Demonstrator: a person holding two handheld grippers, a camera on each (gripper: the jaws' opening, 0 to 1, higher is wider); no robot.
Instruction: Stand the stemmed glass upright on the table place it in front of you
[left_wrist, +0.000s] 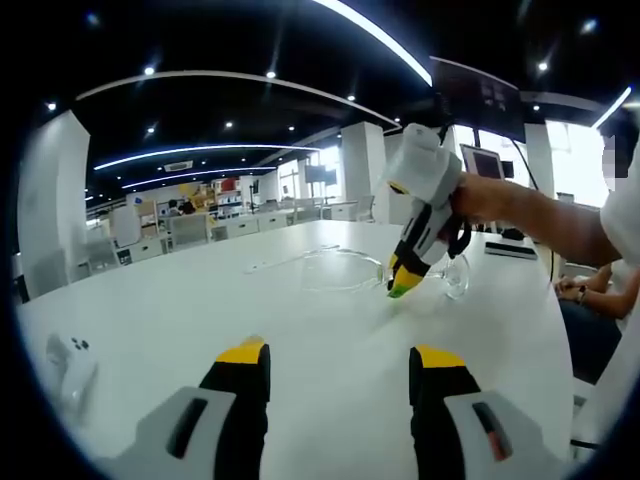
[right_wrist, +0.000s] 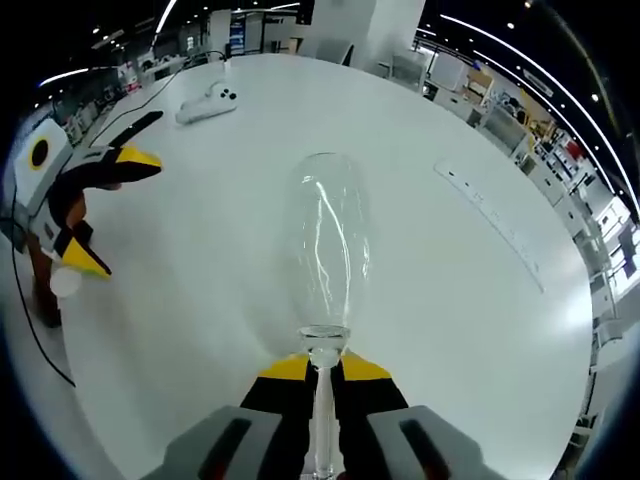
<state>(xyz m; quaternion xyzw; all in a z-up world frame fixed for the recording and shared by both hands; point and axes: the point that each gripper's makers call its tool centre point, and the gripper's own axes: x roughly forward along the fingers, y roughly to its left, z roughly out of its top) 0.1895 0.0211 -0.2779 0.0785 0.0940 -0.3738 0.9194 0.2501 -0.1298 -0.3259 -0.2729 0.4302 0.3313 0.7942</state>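
The stemmed glass (right_wrist: 327, 262) is clear and smooth, with a long rounded bowl and a thin stem. In the right gripper view the right gripper (right_wrist: 325, 372) has its 2 yellow-tipped black jaws pressed tight on the stem, just under the bowl. The bowl points away from the camera over the table (right_wrist: 470, 330), which is white, flat and a little shiny. The foot of the glass is hidden behind the jaws.

In the left gripper view the glass (left_wrist: 345, 270) lies on its side, low over the table (left_wrist: 150, 310), and it is hard to see because the white top shows right through it. Its round foot sticks out past the right gripper (left_wrist: 403, 283), which a person's hand holds. I cannot tell if the bowl touches the table.

The left gripper (left_wrist: 340, 362) has its 2 jaws wide apart with nothing between them. In the right gripper view it (right_wrist: 110, 210) shows at the left edge, jaws spread.

A small white controller (left_wrist: 72, 362) with dark buttons lies on the table, partly cut off. Far desks look blurry.
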